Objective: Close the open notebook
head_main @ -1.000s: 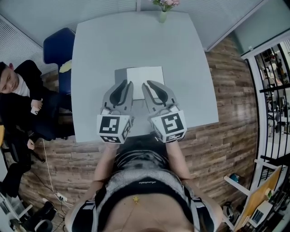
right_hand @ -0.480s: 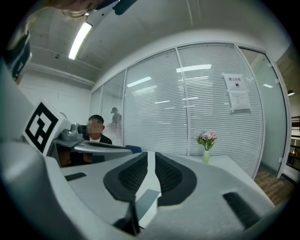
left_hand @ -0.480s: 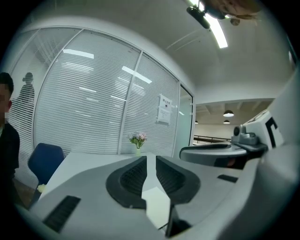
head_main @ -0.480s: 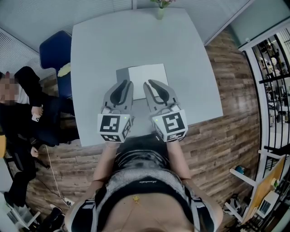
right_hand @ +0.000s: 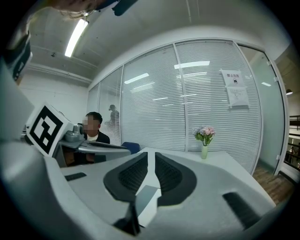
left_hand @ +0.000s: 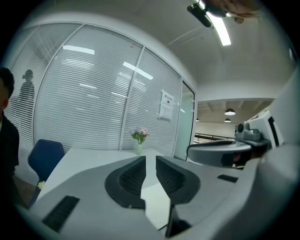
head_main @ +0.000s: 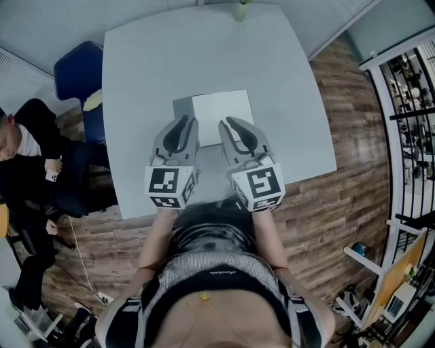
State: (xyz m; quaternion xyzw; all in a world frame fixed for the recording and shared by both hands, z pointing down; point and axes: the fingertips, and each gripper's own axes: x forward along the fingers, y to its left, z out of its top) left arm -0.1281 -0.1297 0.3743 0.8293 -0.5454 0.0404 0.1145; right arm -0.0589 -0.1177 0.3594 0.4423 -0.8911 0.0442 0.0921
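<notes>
Notebook: I see the notebook [head_main: 221,109] lying open and flat near the middle of the tabletop [head_main: 156,81]. A white page faces up on its right side and a narrower grey strip runs along its left. In the left gripper view that white page [left_hand: 157,208] shows just past the jaws. In the right gripper view I get the grey part and the white page together [right_hand: 149,206].
Left gripper: my left gripper [head_main: 186,123] [left_hand: 150,159] points at the near left part of the notebook, tips over its near edge. The jaws stand a narrow slit apart with nothing between them, so it has hold of nothing. I can't tell whether the tips touch the paper.
Right gripper: the right gripper [head_main: 228,123] [right_hand: 151,154] sits just beside the left one, tips over the near edge of the white page. It shows the same thin gap between the pads and nothing gripped. Whether it touches the page, I can't say.
Far edge: a small vase of flowers [head_main: 241,9] [left_hand: 139,146] [right_hand: 204,149] stands upright at the far edge of the tabletop, well apart from the notebook.
Left edge: a blue chair [head_main: 78,71] [left_hand: 44,157] [right_hand: 127,147] is drawn up near the far left corner. A seated person in dark clothes [head_main: 34,139] [right_hand: 93,132] is next to it, off the tabletop.
Around: wooden floor [head_main: 326,224] runs along the near and right edges, and glass walls with blinds [right_hand: 206,108] stand behind the vase.
</notes>
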